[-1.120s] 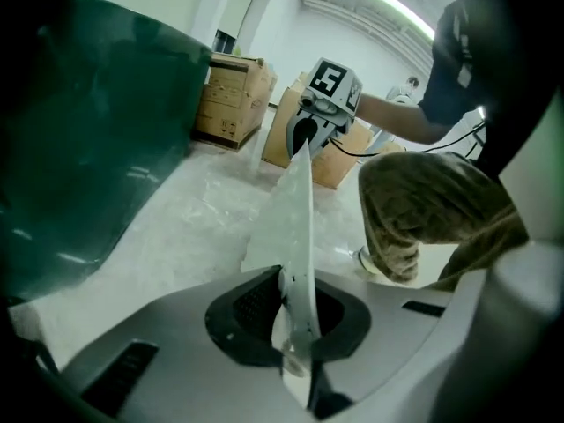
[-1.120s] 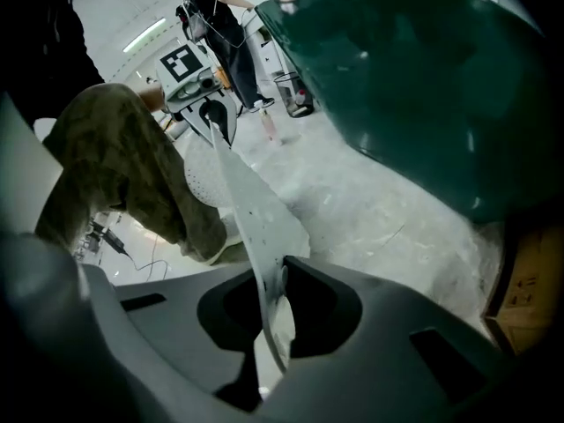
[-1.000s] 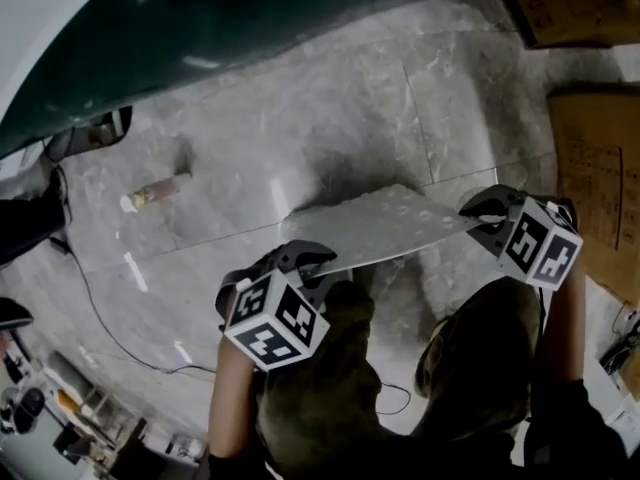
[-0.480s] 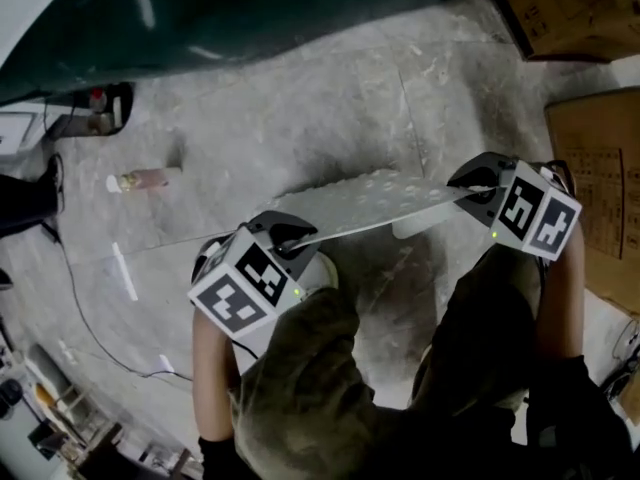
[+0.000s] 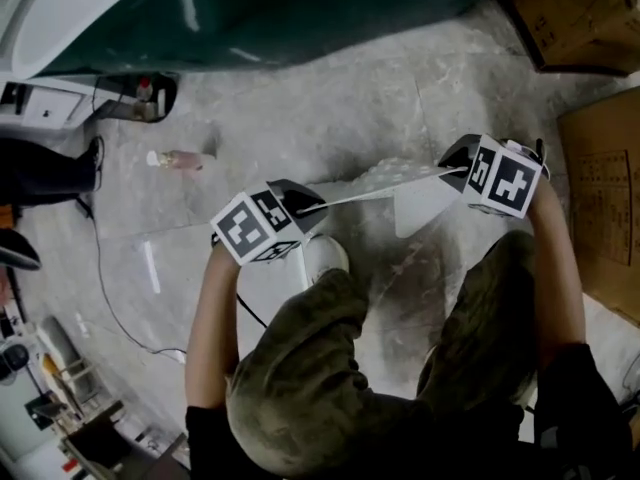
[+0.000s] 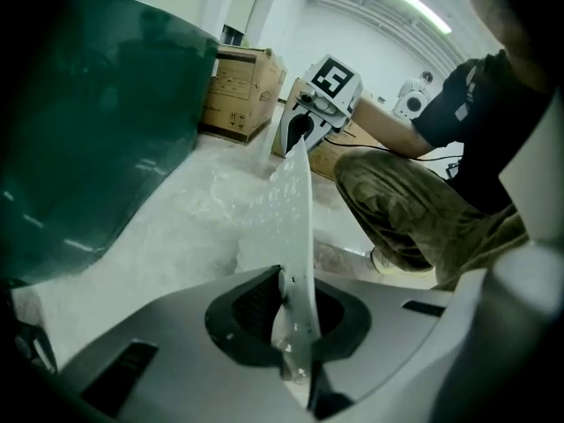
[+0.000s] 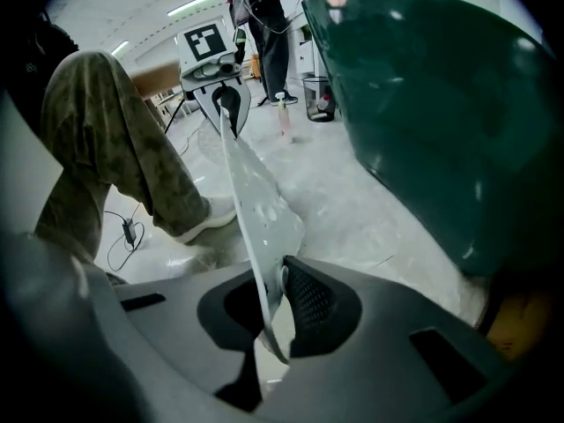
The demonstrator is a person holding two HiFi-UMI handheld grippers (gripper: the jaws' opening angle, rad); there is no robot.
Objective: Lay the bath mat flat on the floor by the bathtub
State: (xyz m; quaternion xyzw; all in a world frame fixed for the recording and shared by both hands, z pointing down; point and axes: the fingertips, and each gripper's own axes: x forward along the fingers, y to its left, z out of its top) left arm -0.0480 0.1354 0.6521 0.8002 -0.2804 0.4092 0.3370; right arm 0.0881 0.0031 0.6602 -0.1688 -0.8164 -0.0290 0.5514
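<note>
The bath mat (image 5: 418, 204) is a pale, dimpled sheet stretched between my two grippers above the marble floor, nearly edge-on in the head view. My left gripper (image 5: 306, 206) is shut on its left end, and my right gripper (image 5: 455, 170) is shut on its right end. In the left gripper view the mat (image 6: 287, 203) runs from the shut jaws (image 6: 293, 324) to the other gripper (image 6: 324, 97). From the right gripper (image 7: 269, 307) the mat (image 7: 249, 196) leads away in the same way. The dark green bathtub (image 5: 280, 18) lies just beyond.
A small bottle (image 5: 180, 160) lies on the floor near the tub's left end. Cardboard boxes (image 5: 602, 203) stand at the right. A black cable (image 5: 108, 298) trails at the left. My knees and a white shoe (image 5: 322, 258) are close under the mat. Another person (image 7: 264, 16) stands far off.
Both grippers have sunk a little with the mat held taut between them. In the head view they sit closer to the tub, and the mat shows more edge-on than before.
</note>
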